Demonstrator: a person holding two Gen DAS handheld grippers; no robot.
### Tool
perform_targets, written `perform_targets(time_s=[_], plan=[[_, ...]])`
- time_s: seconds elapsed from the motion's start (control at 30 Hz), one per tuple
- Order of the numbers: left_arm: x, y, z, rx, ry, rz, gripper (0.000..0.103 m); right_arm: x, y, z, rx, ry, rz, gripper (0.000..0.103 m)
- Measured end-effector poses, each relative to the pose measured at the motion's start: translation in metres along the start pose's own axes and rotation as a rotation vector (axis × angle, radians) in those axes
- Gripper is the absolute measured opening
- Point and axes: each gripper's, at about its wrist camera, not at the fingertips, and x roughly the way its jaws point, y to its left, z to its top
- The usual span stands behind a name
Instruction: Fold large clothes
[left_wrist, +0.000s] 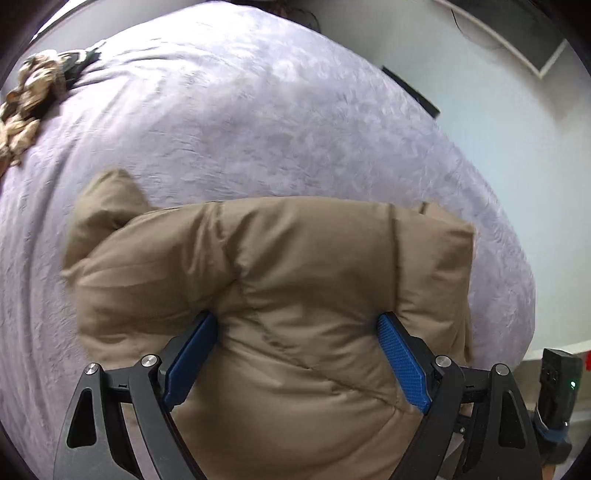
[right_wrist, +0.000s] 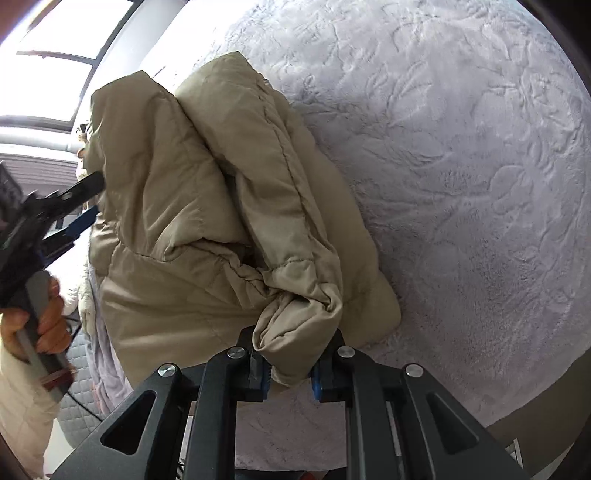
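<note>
left tool (left_wrist: 297, 328) points steeply down, jaws spread wide; right tool (right_wrist: 290, 363) angled down, jaws nearly closed, pinching.

Bedroom at home: bed with lilac plush spread (left_wrist: 258, 110), window (right_wrist: 55, 55), white walls.

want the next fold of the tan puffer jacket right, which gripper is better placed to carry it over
Right. The right gripper is shut on a bunched end of the jacket; the left gripper stands wide open around the padding, gripping nothing.

Puffer jacket (left_wrist: 295, 280): matt tan quilted cloth. Bedspread (right_wrist: 461, 155): embossed plush fabric. Tongs pads (left_wrist: 402, 358): ribbed blue plastic.
</note>
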Motion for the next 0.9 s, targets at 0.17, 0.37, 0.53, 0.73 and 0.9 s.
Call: perform_targets(time_s=[0.17,0.37,0.53,0.73,0.9], plan=[[0.017,-0.019,0.002,0.033,0.021,0.003,0.088,0.004,-0.012,0.009,0.020,0.003,-0.028,0.017],[0.025,-0.016,0.002,0.021,0.030,0.014,0.088,-0.012,-0.008,0.025,0.013,0.031,-0.024,0.020],[0.022,-0.012,0.001,0.009,0.034,0.020,0.088,-0.066,0.021,0.033,-0.091,-0.160,-0.070,0.023],[0.021,-0.012,-0.002,0.007,0.027,0.041,0.088,-0.078,0.056,0.050,-0.217,-0.209,-0.028,0.023],[0.012,-0.012,-0.004,-0.008,0.026,0.046,0.088,-0.014,0.050,0.044,-0.261,-0.026,-0.123,0.023]])
